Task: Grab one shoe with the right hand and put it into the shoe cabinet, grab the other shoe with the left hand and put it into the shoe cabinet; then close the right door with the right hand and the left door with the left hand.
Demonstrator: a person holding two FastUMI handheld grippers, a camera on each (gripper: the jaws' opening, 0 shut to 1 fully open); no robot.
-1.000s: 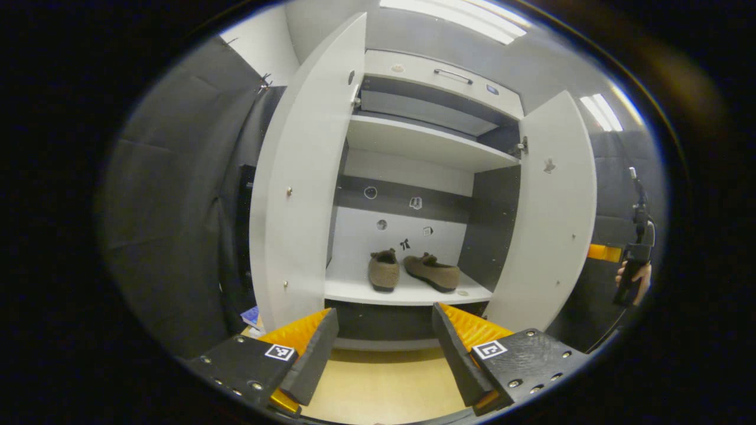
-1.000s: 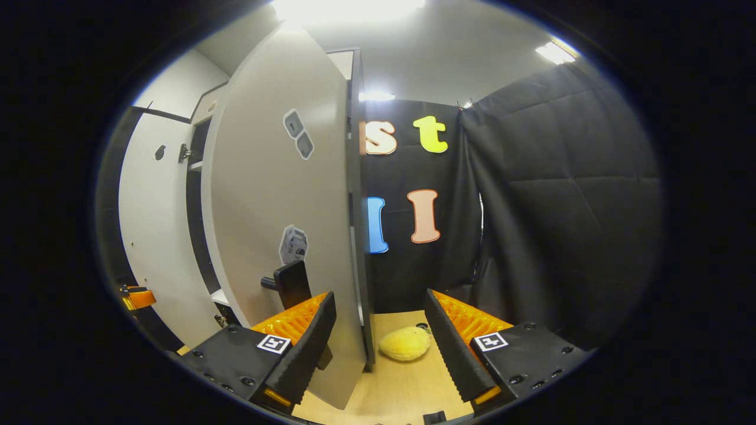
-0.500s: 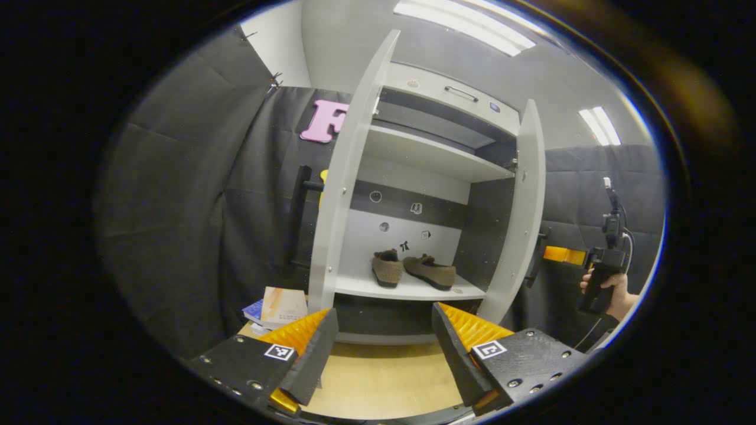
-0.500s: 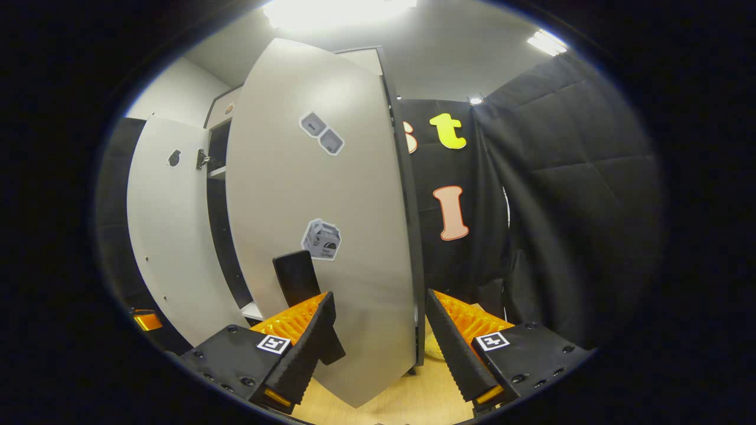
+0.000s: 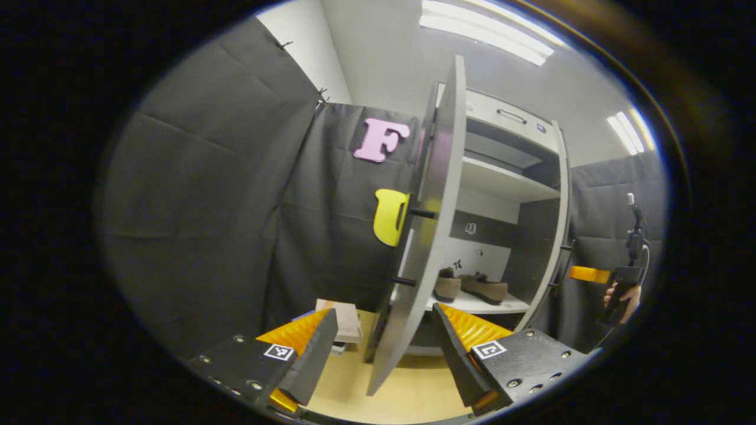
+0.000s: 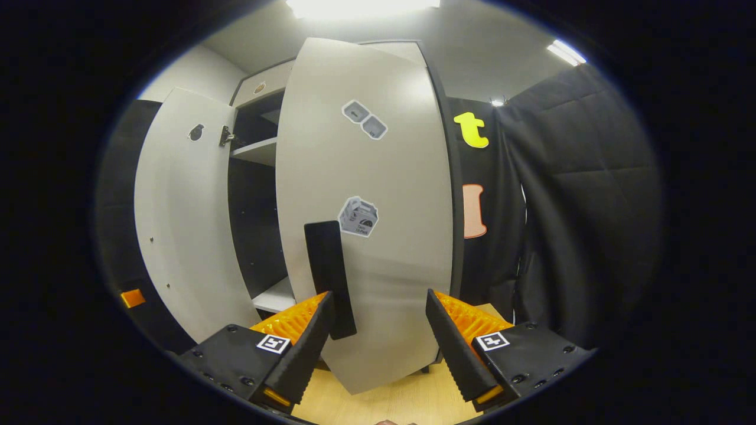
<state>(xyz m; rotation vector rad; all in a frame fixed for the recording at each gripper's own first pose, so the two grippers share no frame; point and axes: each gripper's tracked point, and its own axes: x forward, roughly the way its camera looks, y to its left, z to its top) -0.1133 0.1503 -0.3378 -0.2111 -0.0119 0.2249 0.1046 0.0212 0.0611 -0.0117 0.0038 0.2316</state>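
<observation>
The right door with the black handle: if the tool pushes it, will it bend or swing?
The right door looks like a flat, stiff board, so it probably won't bend. It hangs half open on the cabinet, so a push from the right tool should swing it. Its smooth face may be slippery.

No readable text, small square black-and-white marker tags on left gripper (image 5: 384,348) and right gripper (image 6: 378,342)

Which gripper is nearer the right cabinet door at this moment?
Right. The right gripper is open just in front of the right door, beside its black handle. The left gripper is at the left door's edge, across the cabinet.
</observation>
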